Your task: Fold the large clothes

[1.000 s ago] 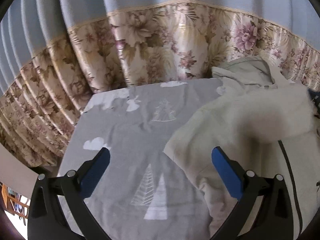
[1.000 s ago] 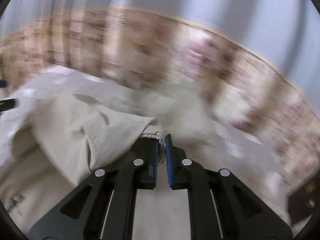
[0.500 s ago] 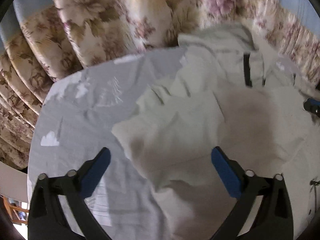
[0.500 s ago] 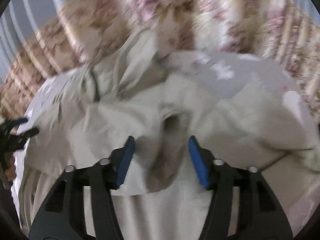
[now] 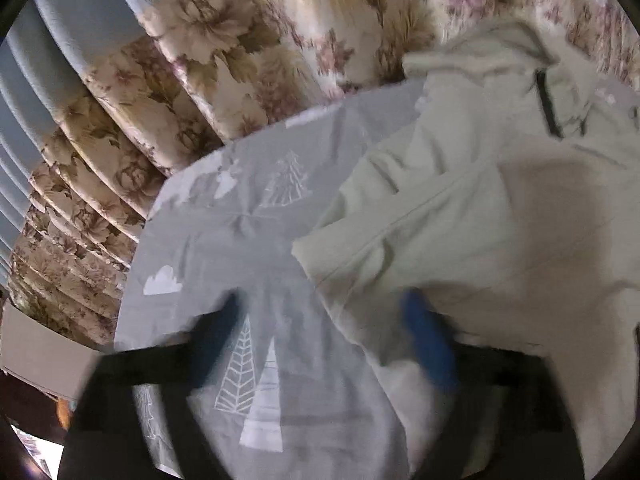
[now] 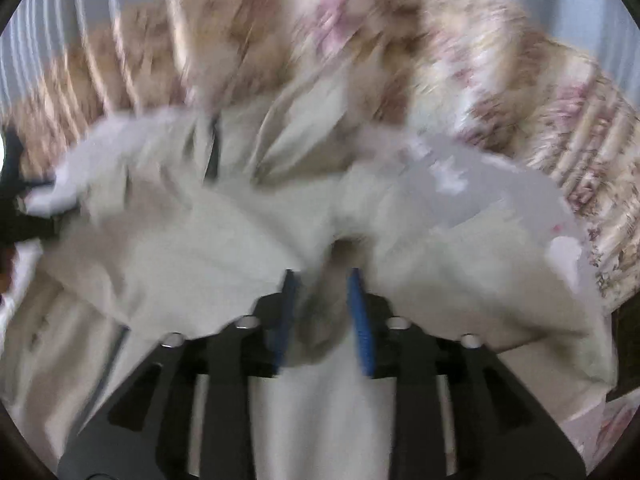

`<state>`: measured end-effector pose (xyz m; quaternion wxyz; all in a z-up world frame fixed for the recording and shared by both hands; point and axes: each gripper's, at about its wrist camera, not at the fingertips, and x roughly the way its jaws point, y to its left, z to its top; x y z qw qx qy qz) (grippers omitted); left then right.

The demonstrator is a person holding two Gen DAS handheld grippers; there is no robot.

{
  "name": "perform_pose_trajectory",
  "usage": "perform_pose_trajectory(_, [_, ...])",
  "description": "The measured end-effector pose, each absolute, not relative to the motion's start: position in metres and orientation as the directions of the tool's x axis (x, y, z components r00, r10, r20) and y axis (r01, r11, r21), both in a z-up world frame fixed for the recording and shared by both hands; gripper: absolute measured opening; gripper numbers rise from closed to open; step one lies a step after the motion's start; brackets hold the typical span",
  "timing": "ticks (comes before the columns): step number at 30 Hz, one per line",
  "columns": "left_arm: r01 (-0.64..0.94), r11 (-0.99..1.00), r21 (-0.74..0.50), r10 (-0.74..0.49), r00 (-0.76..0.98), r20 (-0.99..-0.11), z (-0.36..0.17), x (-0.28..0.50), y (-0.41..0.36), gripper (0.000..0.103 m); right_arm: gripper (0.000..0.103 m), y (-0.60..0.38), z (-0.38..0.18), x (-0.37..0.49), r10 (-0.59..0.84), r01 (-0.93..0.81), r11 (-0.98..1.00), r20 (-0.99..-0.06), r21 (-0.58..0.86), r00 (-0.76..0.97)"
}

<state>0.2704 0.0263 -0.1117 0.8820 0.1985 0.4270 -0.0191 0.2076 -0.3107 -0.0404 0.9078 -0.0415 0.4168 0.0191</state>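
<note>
A cream hooded jacket (image 5: 480,216) with a dark zipper lies crumpled on a grey bed sheet (image 5: 248,232) printed with white trees and clouds. My left gripper (image 5: 324,340) is open, blurred by motion, over the jacket's left edge, with nothing between its blue fingers. In the right wrist view the jacket (image 6: 192,240) fills the middle. My right gripper (image 6: 322,304) stands partly open, with a fold of the jacket's cloth bunched between its blue fingers (image 6: 360,320). The fingers do not press the cloth together.
Floral curtains (image 5: 248,60) with a blue upper part hang close behind the bed, also in the right wrist view (image 6: 460,60). The bed's left edge (image 5: 132,280) drops off beside the curtain. The left gripper shows dark at the right wrist view's left edge (image 6: 16,208).
My right gripper, shut on the jacket a second ago, opened wide and has now narrowed around a fold. The jacket dropped onto the bed. The left gripper stayed open and shifted over the jacket's edge.
</note>
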Motion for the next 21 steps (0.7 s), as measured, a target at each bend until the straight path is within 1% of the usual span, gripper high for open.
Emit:
perform_pose_trajectory(1, [0.203, 0.925, 0.320, 0.118, 0.650, -0.751, -0.105, 0.266, 0.027, 0.096, 0.041, -0.323, -0.030, 0.206, -0.047, -0.032, 0.995, -0.743, -0.091, 0.668])
perform_pose_trajectory(2, [0.205, 0.928, 0.312, 0.107, 0.654, -0.749, -0.100, 0.265, 0.027, 0.096, 0.051, -0.339, -0.021, 0.207, -0.106, 0.011, 0.991, -0.730, -0.134, 0.675])
perform_pose_trajectory(3, [0.206, 0.931, 0.301, 0.098, 0.654, -0.750, -0.097, 0.264, 0.027, 0.096, 0.055, -0.360, -0.014, 0.209, -0.183, 0.067, 0.980, -0.726, -0.186, 0.663])
perform_pose_trajectory(4, [0.209, 0.938, 0.277, 0.080, 0.646, -0.759, -0.093, 0.264, 0.027, 0.096, 0.058, -0.371, -0.013, 0.211, -0.216, 0.089, 0.974, -0.735, -0.209, 0.643])
perform_pose_trajectory(6, [0.222, 0.954, 0.203, 0.023, 0.618, -0.786, -0.089, 0.264, 0.029, 0.096, 0.058, -0.394, -0.018, 0.215, -0.265, 0.109, 0.962, -0.764, -0.249, 0.588])
perform_pose_trajectory(7, [0.227, 0.959, 0.171, -0.002, 0.606, -0.795, -0.088, 0.265, 0.029, 0.096, 0.058, -0.403, -0.026, 0.216, -0.263, 0.095, 0.963, -0.792, -0.253, 0.551])
perform_pose_trajectory(9, [0.236, 0.966, 0.105, -0.052, 0.575, -0.816, -0.088, 0.266, 0.028, 0.096, 0.064, -0.409, -0.039, 0.220, -0.221, 0.051, 0.973, -0.832, -0.227, 0.509])
perform_pose_trajectory(10, [0.233, 0.968, 0.096, -0.056, 0.569, -0.820, -0.088, 0.266, 0.026, 0.096, 0.070, -0.406, -0.048, 0.222, -0.207, 0.016, 0.974, -0.849, -0.228, 0.487])
perform_pose_trajectory(11, [0.229, 0.969, 0.093, -0.055, 0.568, -0.821, -0.087, 0.265, 0.023, 0.096, 0.074, -0.403, -0.057, 0.224, -0.213, -0.011, 0.969, -0.856, -0.247, 0.471])
perform_pose_trajectory(13, [0.225, 0.969, 0.102, -0.048, 0.574, -0.817, -0.085, 0.263, 0.018, 0.096, 0.073, -0.404, -0.073, 0.232, -0.277, -0.025, 0.947, -0.853, -0.320, 0.443])
perform_pose_trajectory(15, [0.224, 0.968, 0.115, -0.038, 0.581, -0.813, -0.082, 0.261, 0.015, 0.096, 0.035, -0.408, -0.083, 0.235, -0.284, -0.034, 0.944, -0.861, -0.328, 0.421])
perform_pose_trajectory(16, [0.224, 0.967, 0.125, -0.031, 0.586, -0.810, -0.079, 0.259, 0.014, 0.096, 0.010, -0.416, -0.083, 0.235, -0.270, -0.016, 0.952, -0.866, -0.305, 0.420])
perform_pose_trajectory(18, [0.223, 0.964, 0.146, -0.017, 0.597, -0.802, -0.074, 0.256, 0.013, 0.096, 0.008, -0.433, -0.069, 0.235, -0.254, 0.053, 0.964, -0.848, -0.260, 0.466])
perform_pose_trajectory(20, [0.217, 0.963, 0.162, -0.003, 0.606, -0.795, -0.071, 0.254, 0.017, 0.096, 0.007, -0.463, -0.041, 0.224, -0.262, 0.193, 0.964, -0.794, -0.185, 0.549])
perform_pose_trajectory(21, [0.212, 0.963, 0.167, 0.003, 0.609, -0.793, -0.069, 0.253, 0.019, 0.096, 0.007, -0.487, -0.021, 0.210, -0.277, 0.298, 0.948, -0.745, -0.110, 0.607])
